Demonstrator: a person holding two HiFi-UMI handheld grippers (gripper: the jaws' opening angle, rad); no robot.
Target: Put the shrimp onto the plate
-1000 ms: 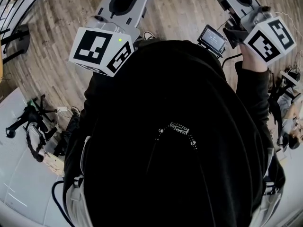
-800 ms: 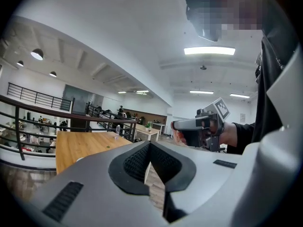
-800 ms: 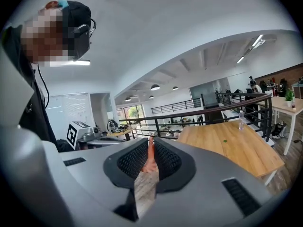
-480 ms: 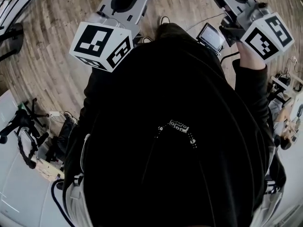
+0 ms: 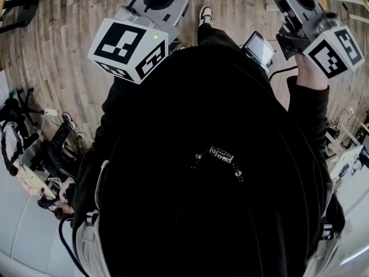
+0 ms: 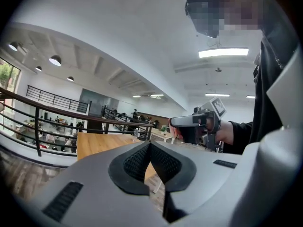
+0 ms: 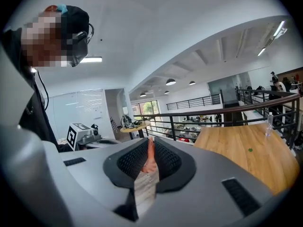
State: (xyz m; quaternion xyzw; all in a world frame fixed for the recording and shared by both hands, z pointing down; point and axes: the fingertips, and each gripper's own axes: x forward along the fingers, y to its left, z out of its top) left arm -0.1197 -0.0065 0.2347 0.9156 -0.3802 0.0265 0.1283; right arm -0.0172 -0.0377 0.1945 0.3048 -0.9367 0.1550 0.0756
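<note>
An orange shrimp is pinched between the black pads of my right gripper, which is shut on it and held up at chest height. My left gripper is shut with nothing between its pads. Each gripper shows in the other's view: the right gripper with the hand on it, and the left gripper with its marker cube. In the head view the left marker cube and right marker cube stand in front of a black-clad torso. No plate is in view.
A wooden table lies ahead to the right in the right gripper view, and the table also shows in the left gripper view. A dark railing runs behind it. Wood-plank floor and loose gear lie around the person.
The floor and gear in the head view have swung round as the person turned. Both grippers stay raised in front of the chest, and the right one has shifted slightly right.
</note>
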